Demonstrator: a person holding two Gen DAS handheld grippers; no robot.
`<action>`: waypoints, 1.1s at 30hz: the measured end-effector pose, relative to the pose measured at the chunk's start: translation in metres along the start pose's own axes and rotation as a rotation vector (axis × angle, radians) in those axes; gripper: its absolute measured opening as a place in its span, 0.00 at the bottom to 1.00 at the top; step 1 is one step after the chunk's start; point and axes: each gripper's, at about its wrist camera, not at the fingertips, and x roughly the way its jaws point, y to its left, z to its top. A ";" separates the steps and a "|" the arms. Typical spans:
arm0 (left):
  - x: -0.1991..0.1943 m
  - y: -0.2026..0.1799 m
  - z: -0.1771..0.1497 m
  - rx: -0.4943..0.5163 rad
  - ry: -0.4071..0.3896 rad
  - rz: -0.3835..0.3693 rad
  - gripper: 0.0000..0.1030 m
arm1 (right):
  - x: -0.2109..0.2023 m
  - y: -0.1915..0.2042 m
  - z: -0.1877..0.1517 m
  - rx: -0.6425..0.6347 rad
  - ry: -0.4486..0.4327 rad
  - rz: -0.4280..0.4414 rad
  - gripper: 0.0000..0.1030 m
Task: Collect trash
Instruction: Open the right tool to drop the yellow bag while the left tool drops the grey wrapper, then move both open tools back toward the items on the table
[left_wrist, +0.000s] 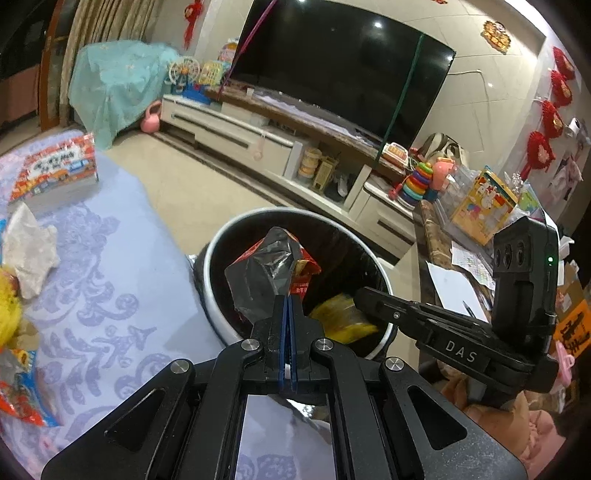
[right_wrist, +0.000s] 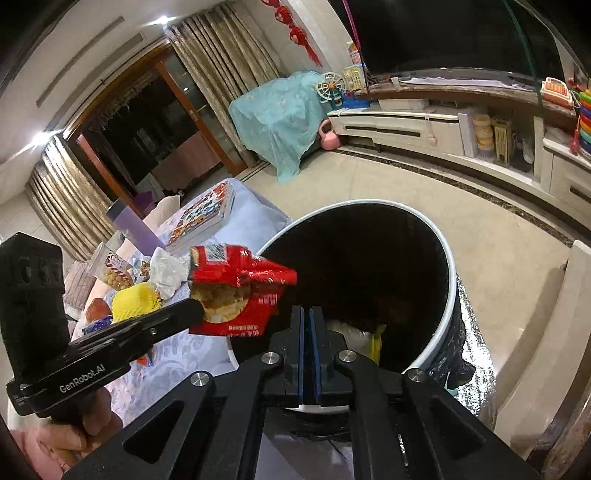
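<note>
My left gripper (left_wrist: 289, 301) is shut on a crumpled red snack bag (left_wrist: 266, 273) with a silver inside, and holds it over the mouth of the round bin (left_wrist: 218, 240). The right wrist view shows that bag (right_wrist: 236, 288) at the bin's left rim (right_wrist: 445, 266), pinched by the left gripper (right_wrist: 197, 312). My right gripper (right_wrist: 307, 314) hangs over the bin with its blue pads together and nothing between them. A yellow bag (left_wrist: 343, 317) lies inside the bin. A crumpled tissue (left_wrist: 29, 251), a yellow foam net (right_wrist: 135, 301) and an orange wrapper (left_wrist: 22, 398) lie on the table.
The table wears a pale purple patterned cloth (left_wrist: 110, 295) and stands left of the bin. On it lie a picture book (left_wrist: 55, 173) and a purple bottle (right_wrist: 133, 229). A TV cabinet (left_wrist: 240, 136) runs along the far wall, and a cluttered side table (left_wrist: 461, 266) stands at the right.
</note>
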 end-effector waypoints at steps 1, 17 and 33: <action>0.002 0.001 0.000 -0.006 0.003 0.003 0.02 | -0.001 0.000 0.000 0.001 -0.001 -0.003 0.07; -0.041 0.032 -0.044 -0.070 -0.032 0.117 0.51 | -0.025 0.021 -0.016 0.038 -0.085 0.029 0.84; -0.118 0.097 -0.106 -0.208 -0.095 0.270 0.60 | 0.001 0.082 -0.056 0.021 -0.009 0.131 0.90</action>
